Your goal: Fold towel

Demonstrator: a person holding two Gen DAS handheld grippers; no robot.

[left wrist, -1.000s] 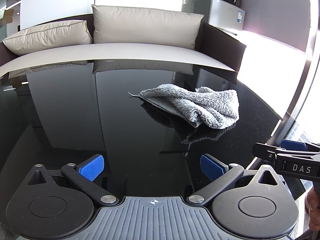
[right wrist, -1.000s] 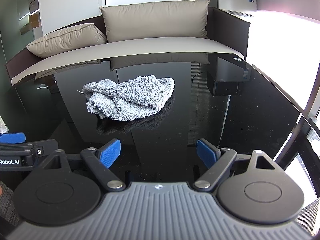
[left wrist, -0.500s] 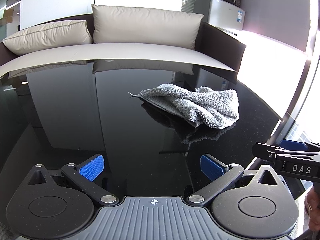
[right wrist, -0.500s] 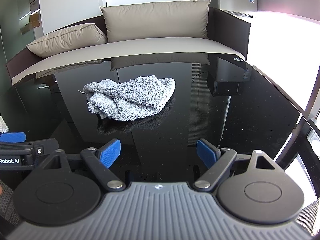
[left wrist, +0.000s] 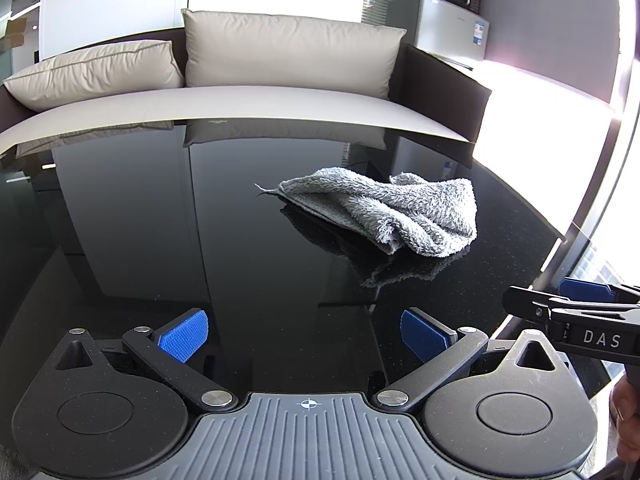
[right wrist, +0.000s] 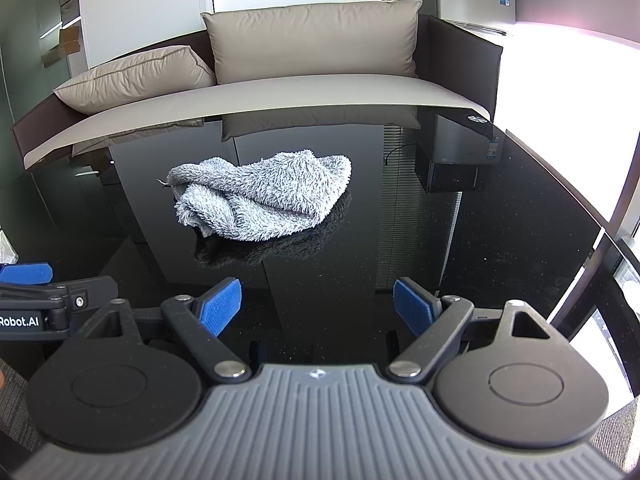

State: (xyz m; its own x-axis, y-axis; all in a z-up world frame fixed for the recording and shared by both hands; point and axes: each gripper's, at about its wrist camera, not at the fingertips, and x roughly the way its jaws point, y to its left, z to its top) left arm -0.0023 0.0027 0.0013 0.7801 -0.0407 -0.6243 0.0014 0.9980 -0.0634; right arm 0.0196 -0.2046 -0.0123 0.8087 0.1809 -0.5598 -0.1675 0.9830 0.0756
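Observation:
A grey fluffy towel (left wrist: pixel 394 208) lies crumpled in a heap on the glossy black table (left wrist: pixel 160 240). In the left wrist view it sits ahead and to the right of my left gripper (left wrist: pixel 304 334), which stands open with nothing between its blue pads. From the right wrist the towel (right wrist: pixel 264 196) lies ahead and slightly left of my right gripper (right wrist: pixel 318 306), also open and empty. Both grippers hover near the table's front edge, well short of the towel. Each gripper shows at the side of the other's view.
A beige sofa (left wrist: pixel 256 100) with two cushions runs along the far side of the table. A small fridge with a microwave (left wrist: pixel 444 20) stands at the back right. The table's right edge (right wrist: pixel 592 216) curves close to a bright window.

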